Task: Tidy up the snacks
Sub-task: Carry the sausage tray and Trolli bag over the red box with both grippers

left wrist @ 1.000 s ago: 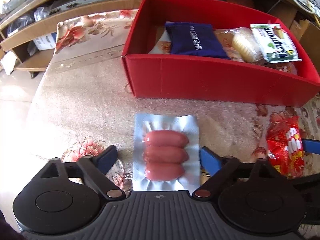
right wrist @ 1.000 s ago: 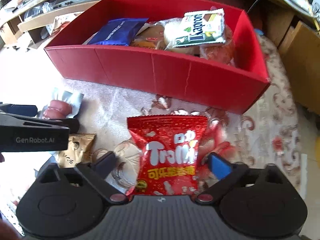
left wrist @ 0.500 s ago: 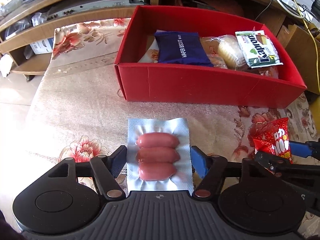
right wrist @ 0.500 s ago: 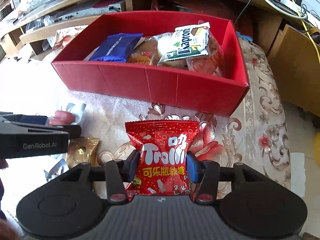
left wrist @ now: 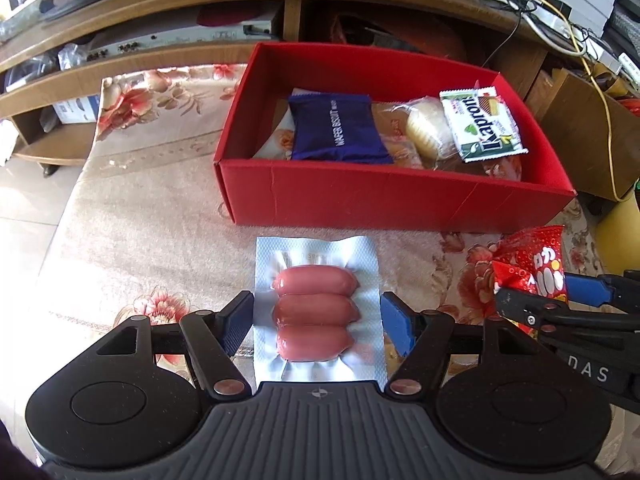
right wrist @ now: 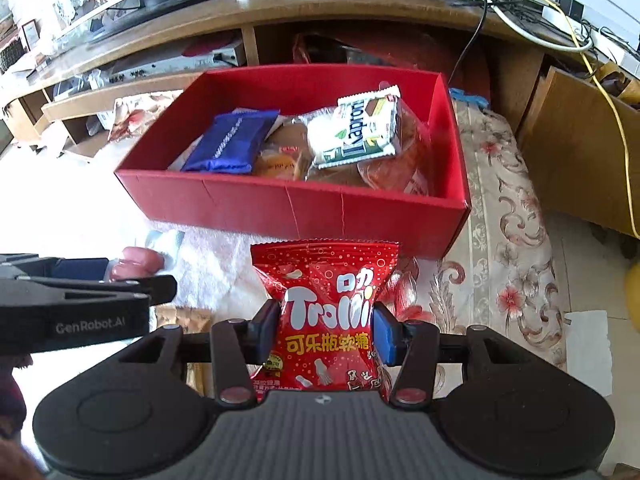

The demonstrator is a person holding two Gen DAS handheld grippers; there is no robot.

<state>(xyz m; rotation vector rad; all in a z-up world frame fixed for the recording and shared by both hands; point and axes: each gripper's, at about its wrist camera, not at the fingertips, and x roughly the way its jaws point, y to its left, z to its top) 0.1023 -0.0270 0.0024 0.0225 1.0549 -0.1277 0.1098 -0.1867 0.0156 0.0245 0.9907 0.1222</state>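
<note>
My left gripper (left wrist: 318, 318) is shut on a silver pack of three pink sausages (left wrist: 316, 312) and holds it above the floral cloth. My right gripper (right wrist: 326, 334) is shut on a red Trolli candy bag (right wrist: 326, 312) and holds it lifted in front of the red box (right wrist: 296, 204). The red box (left wrist: 392, 200) holds a blue wafer pack (left wrist: 338, 128), a green and white Kapron wafer pack (left wrist: 480, 124) and several buns. The candy bag (left wrist: 534, 264) shows at the right of the left wrist view.
A gold-brown packet (right wrist: 176, 316) lies on the floral tablecloth (left wrist: 132, 216) under the left gripper's body (right wrist: 76, 312). A wooden TV stand (left wrist: 280, 8) with devices and cables runs behind the box. A cardboard box (right wrist: 580, 152) stands at the right.
Both grippers closed on their packs, the left on the sausages and the right on the candy bag, and lifted them off the cloth. Both views pulled back from the red box.
</note>
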